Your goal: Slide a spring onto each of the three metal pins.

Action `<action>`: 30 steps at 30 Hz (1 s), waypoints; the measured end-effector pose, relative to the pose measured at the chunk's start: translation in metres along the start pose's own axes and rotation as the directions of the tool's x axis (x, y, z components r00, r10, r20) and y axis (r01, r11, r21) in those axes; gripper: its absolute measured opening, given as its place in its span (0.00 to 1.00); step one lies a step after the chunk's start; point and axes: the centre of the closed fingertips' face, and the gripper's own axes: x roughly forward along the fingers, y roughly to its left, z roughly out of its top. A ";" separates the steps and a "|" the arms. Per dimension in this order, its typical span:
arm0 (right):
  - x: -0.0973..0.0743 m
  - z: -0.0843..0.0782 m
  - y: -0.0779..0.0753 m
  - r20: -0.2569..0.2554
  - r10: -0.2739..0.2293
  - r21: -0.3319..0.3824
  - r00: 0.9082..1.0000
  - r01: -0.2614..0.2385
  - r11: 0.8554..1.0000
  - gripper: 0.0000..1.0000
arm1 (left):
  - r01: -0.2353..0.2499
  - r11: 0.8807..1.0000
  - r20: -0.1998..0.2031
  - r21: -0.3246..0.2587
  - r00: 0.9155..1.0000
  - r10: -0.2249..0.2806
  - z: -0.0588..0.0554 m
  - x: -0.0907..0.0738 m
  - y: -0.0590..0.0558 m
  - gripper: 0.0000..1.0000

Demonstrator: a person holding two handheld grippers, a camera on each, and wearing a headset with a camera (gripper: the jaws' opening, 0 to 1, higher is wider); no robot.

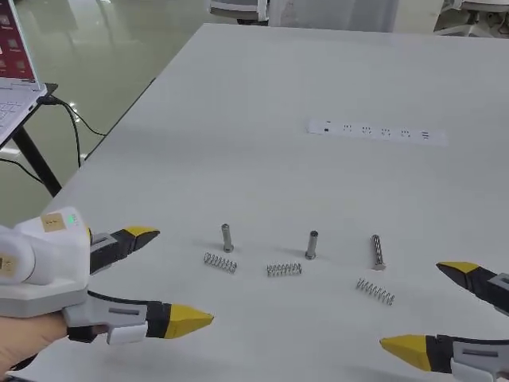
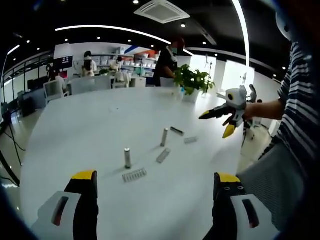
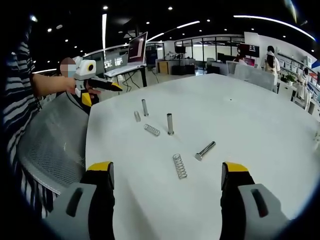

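Two metal pins (image 1: 227, 237) (image 1: 312, 244) stand upright in a row on the white table (image 1: 262, 103). The third pin (image 1: 377, 251) lies on its side at the right, also seen as the lying pin (image 3: 205, 150). A spring lies on the table in front of each: left spring (image 1: 220, 263), middle spring (image 1: 284, 270), right spring (image 1: 374, 291). My left gripper (image 1: 175, 276) is open just left of the row, holding nothing; its fingers frame the nearest pin (image 2: 127, 157) and spring (image 2: 134, 174). My right gripper (image 1: 421, 306) is open at the lower right, near the right spring (image 3: 179, 165).
A white power strip (image 1: 374, 131) lies further back on the table. A laptop (image 1: 16, 72) with cables sits off the left edge. A potted plant (image 2: 192, 80) stands at the table's far end. A mesh chair (image 3: 50, 145) is beside the person.
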 end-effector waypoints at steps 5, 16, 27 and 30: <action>0.004 0.008 -0.007 -0.007 -0.003 -0.014 1.000 0.003 1.000 0.88 | -0.001 1.000 0.001 -0.003 1.000 0.001 0.000 -0.001 0.001 0.93; 0.014 0.025 -0.028 -0.003 -0.013 0.048 1.000 0.013 0.999 0.83 | 0.017 1.000 0.007 -0.009 1.000 -0.017 0.002 -0.001 -0.001 0.93; 0.027 0.041 -0.039 0.004 -0.009 0.110 1.000 0.009 0.994 0.74 | 0.015 1.000 -0.001 -0.007 1.000 -0.015 -0.001 0.001 0.003 0.92; 0.032 0.044 -0.044 -0.010 -0.016 0.125 1.000 0.017 0.992 0.72 | 0.018 1.000 0.001 -0.008 1.000 -0.018 0.000 0.001 0.002 0.92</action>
